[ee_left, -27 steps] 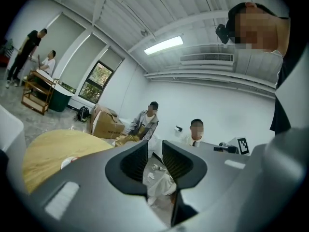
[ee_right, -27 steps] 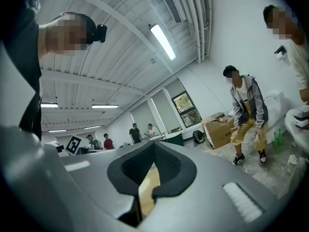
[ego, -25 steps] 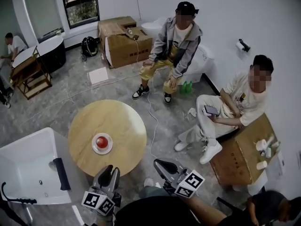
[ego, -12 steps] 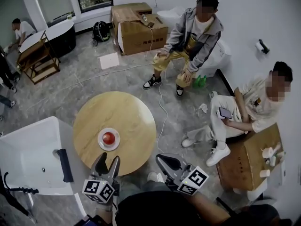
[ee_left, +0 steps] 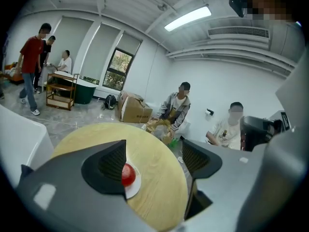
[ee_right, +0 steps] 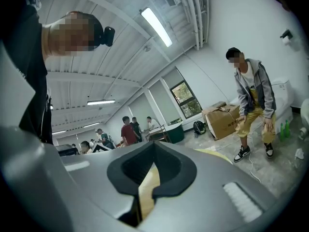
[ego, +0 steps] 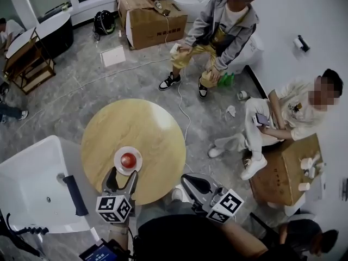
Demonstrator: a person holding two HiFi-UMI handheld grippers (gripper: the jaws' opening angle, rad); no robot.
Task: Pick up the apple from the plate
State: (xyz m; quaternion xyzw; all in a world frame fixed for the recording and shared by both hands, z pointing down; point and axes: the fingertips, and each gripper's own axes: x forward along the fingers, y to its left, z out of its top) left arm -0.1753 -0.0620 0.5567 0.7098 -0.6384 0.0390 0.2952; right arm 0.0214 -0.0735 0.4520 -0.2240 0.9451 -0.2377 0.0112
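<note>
Even bright light from ceiling strips (ee_left: 187, 18); fisheye-warped, dark corners

An apple (ego: 128, 159) on a plate (ego: 120, 167) on the tabletop (ego: 142, 128)
The plate lies by the near edge; left gripper (ego: 122, 174) just before it, right gripper (ego: 191, 180) further right.

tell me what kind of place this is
Likely a bathroom-fixture showroom or stockroom doubling as a workspace: a white bathtub beside the round table, a toilet against the wall, and cardboard boxes nearby.
</note>
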